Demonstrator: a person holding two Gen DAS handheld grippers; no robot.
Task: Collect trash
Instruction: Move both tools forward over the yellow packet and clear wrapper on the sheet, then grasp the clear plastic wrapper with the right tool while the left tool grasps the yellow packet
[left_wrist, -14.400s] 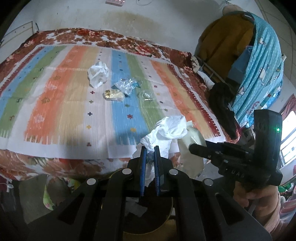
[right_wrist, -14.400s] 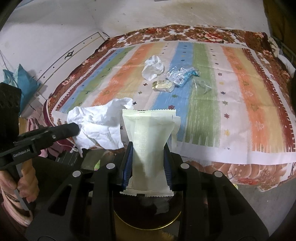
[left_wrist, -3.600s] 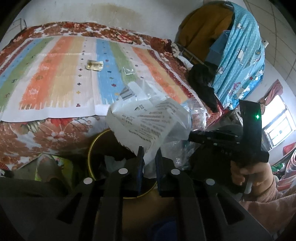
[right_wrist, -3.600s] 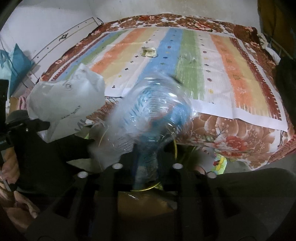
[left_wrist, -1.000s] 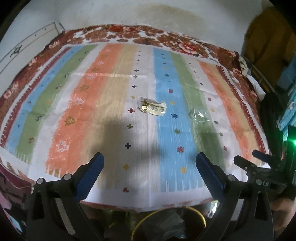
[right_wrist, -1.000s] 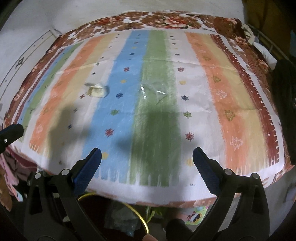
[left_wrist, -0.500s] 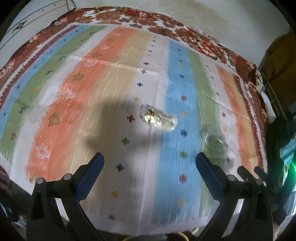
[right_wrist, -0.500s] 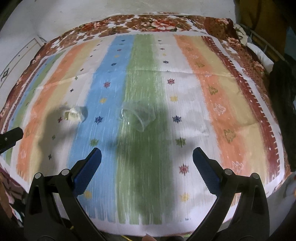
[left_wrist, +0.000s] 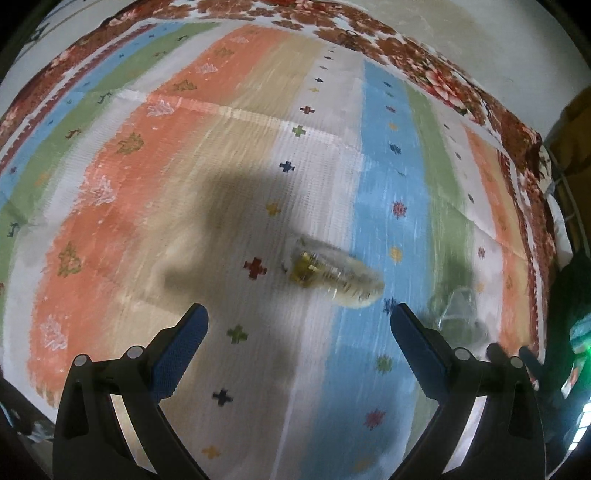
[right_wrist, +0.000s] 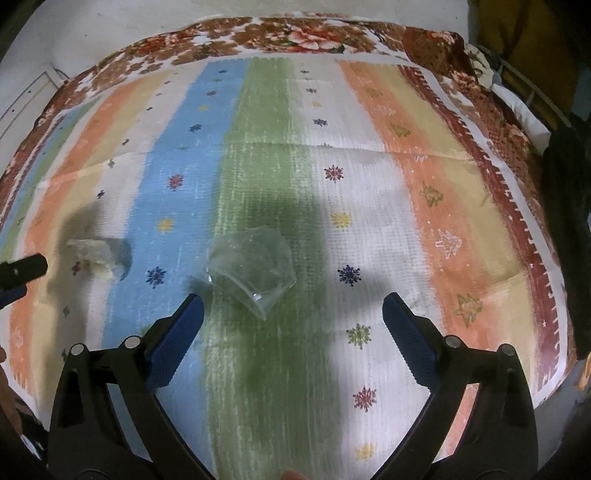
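A gold-and-clear wrapper (left_wrist: 328, 275) lies on the striped bed cover (left_wrist: 184, 184), just beyond my open left gripper (left_wrist: 297, 328). It also shows in the right wrist view (right_wrist: 98, 254) at the left. A clear plastic piece (right_wrist: 253, 266) lies on the green stripe, just ahead of my open right gripper (right_wrist: 291, 314). The clear piece also shows blurred in the left wrist view (left_wrist: 456, 314). Both grippers are empty. The tip of the left gripper (right_wrist: 20, 271) shows at the left edge of the right wrist view.
A floral blanket (right_wrist: 295, 37) borders the striped cover at the far side and right. Dark clothing (right_wrist: 569, 206) hangs at the right edge of the bed. A pale wall (right_wrist: 184, 14) stands behind the bed.
Both grippers have moved forward over the bed and closer to the wrapper and the clear plastic piece. The yellow bin at the bed's edge has left the view. Both stay open.
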